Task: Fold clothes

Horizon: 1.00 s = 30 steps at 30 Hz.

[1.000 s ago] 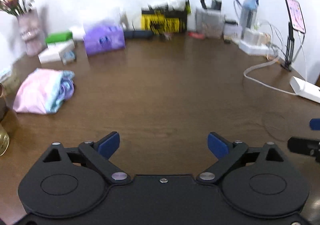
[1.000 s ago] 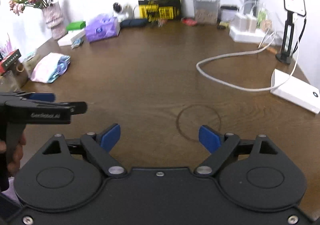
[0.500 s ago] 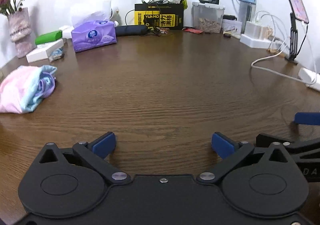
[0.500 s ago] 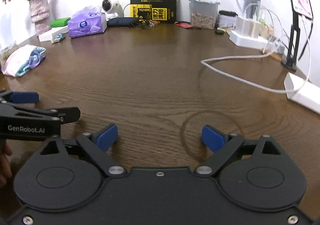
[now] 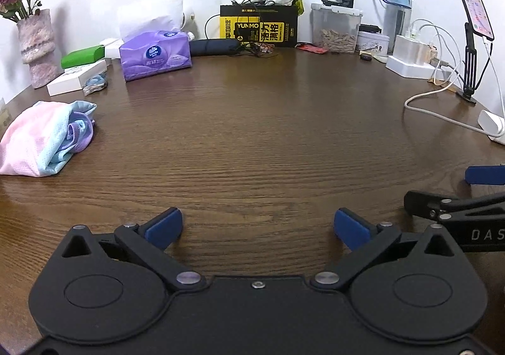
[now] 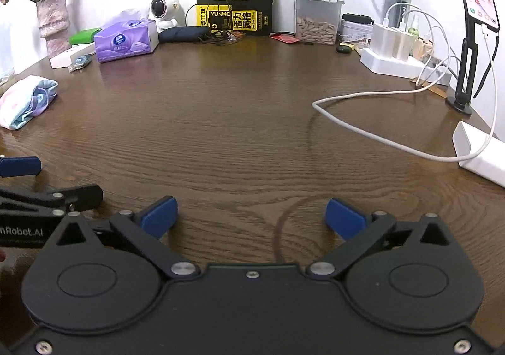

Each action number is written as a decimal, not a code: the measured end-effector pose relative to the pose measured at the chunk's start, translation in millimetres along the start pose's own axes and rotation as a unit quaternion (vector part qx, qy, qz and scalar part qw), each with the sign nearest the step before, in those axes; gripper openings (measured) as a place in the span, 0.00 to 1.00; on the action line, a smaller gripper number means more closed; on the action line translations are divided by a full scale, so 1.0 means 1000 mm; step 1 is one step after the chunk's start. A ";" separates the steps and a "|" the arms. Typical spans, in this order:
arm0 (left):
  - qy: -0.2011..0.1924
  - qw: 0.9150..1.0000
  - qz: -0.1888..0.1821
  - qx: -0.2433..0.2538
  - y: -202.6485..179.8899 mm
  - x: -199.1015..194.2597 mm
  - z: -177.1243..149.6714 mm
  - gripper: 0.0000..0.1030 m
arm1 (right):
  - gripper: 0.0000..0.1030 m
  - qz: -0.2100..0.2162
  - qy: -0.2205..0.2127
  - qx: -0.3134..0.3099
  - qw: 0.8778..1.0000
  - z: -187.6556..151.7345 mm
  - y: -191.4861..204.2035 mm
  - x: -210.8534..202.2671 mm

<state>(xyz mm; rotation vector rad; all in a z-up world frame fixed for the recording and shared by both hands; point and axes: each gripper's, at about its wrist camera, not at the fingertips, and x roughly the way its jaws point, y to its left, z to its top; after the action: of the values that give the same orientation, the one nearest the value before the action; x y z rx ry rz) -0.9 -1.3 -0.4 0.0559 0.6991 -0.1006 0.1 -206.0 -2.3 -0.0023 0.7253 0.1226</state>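
The left gripper (image 5: 258, 227) hangs low over the brown table (image 5: 252, 140), its blue pads spread wide with only bare wood between them. The right gripper (image 6: 251, 217) is just beside it at 3 o'clock, equally wide apart and holding nothing.

The clothes (image 5: 47, 139), a bunched pink, pale blue and purple bundle, lie at 10 o'clock from the left gripper, near the table's left edge and well apart from both tools. In the right wrist view the same bundle (image 6: 26, 101) sits at the far left margin.

The middle of the table is open wood from the grippers out to 12 o'clock. Clutter lines the far edge against the wall: a vase (image 5: 36, 49) at 10 o'clock, a purple tissue box (image 5: 155, 54) at 11, a black and yellow box (image 5: 258, 26) at 12, a clear container (image 5: 336, 28) at 1. At 2 o'clock stands a phone on a stand (image 6: 473, 30), and a white cable (image 6: 378, 134) loops inward across the wood towards a white box (image 6: 483, 153) at the right edge.
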 end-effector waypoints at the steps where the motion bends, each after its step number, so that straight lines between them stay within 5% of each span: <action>1: 0.000 1.000 0.000 0.000 0.000 0.000 0.000 1.00 | 1.00 0.000 0.000 0.000 1.000 0.000 0.000 0.000; 30: 0.000 1.000 0.014 -0.011 -0.003 0.000 0.000 1.00 | 1.00 0.001 0.000 0.004 1.000 0.000 0.000 0.000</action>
<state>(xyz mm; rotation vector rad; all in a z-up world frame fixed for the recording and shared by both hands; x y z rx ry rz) -0.9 -4.8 -0.4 0.0437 0.6997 -0.0668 0.7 -206.3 -2.4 0.0059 0.7266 0.1221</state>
